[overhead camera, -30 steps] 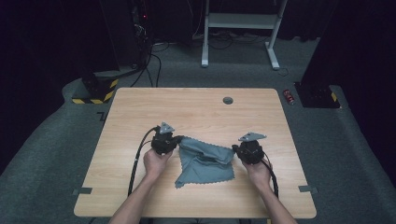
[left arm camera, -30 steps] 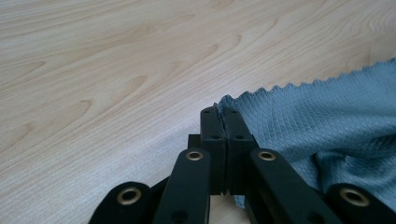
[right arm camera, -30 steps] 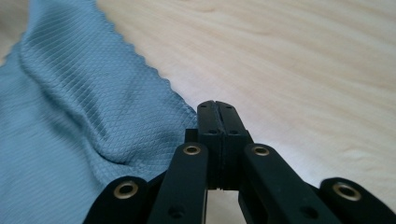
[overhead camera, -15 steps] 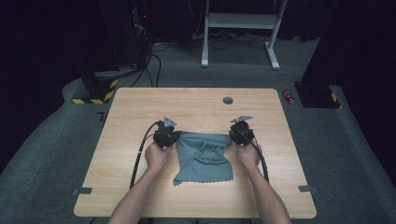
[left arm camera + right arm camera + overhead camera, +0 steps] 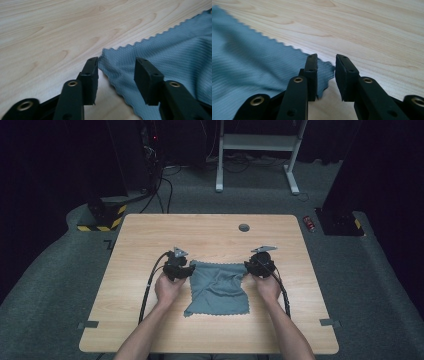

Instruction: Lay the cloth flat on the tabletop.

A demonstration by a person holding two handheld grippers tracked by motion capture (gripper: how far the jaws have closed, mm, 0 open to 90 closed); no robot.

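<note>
Wooden table (image 5: 150, 320): pale grain, rounded corners, a small round grommet (image 5: 244, 227) near its far edge; standing on grey carpet.

Grey-blue microfibre cloth (image 5: 217, 287): zigzag-cut edges, lying near the table's middle between the two hands; far edge drawn roughly straight, body rumpled with a diagonal crease, near edge flat on the wood.

Left gripper (image 5: 181, 268): at the cloth's far left corner; in the left gripper view its jaws stand well apart, the corner (image 5: 105, 56) lying on the table between them, touching or nearly touching the left pad; nothing clamped.

Right gripper (image 5: 254, 266): at the far right corner; in the right gripper view its jaws stand apart with a narrower gap, the corner tip (image 5: 325, 72) between them and slack; nothing clamped.

Step in hand, by judgement: the two far corners lie unheld, the cloth spread for smoothing or folding; next move calls for closing both pairs of jaws squarely on the corners, low to the wood, then lifting together so the fabric stays taut and even.
</note>
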